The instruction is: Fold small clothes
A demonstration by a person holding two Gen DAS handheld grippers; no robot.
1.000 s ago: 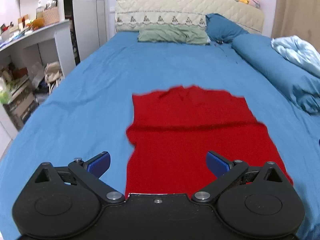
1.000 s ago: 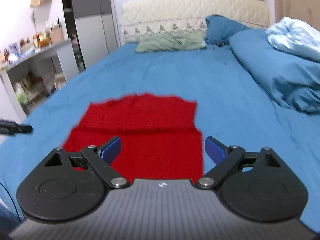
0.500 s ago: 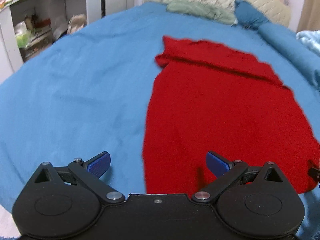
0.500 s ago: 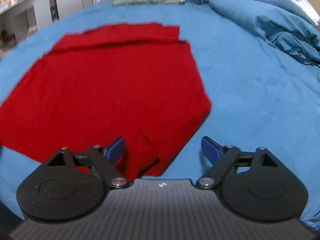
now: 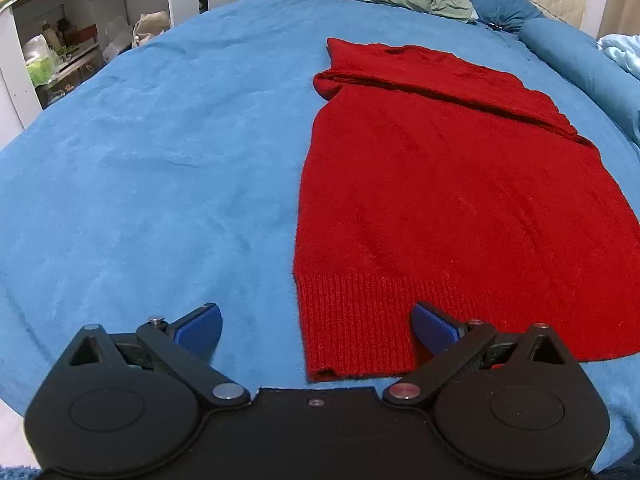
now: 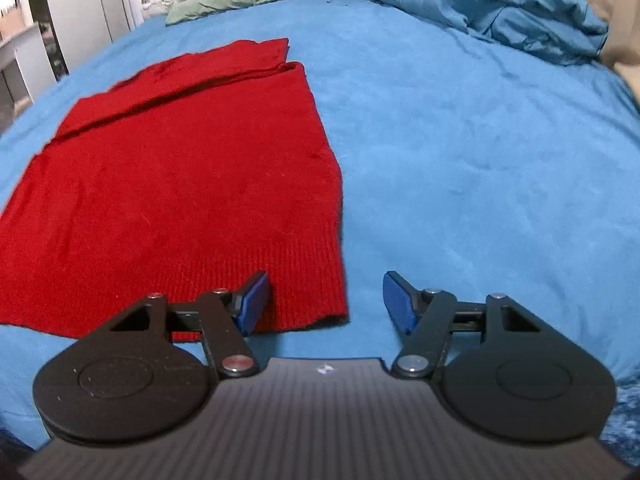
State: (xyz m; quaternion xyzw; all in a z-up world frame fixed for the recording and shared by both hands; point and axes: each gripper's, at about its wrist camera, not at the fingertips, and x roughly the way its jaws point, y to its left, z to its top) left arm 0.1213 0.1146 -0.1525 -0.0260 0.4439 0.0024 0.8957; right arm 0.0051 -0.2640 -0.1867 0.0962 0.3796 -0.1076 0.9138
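Currently the red knitted garment (image 5: 460,200) lies flat on the blue bed cover (image 5: 160,160), its ribbed hem along the near edge of the bed and its far end already turned over in a band towards the headboard.

Left gripper (image 5: 316,324) — jaws wide, nothing gripped. It straddles the hem's near left corner: one blue pad sits over the ribbing, the other over bare cover.

Right gripper (image 6: 326,300) — jaws have just been closing and now stand at a medium gap. The hem's near right corner lies between them, but the pads do not yet press on it; the left pad rests on or just above the ribbing, the right pad is over the cover.

Likely faults from this position:
- Pinching the bed cover together with the knit. Cause: each outer pad is over the cover, and both fabrics are soft.
- Catching only the top layer of the hem. Cause: a shallow bite at the corner; the lower layer would then trail and skew the fold.
- Uneven lift. Cause: the right jaws are narrower than the left, so one corner may be gripped first and drag the garment askew.
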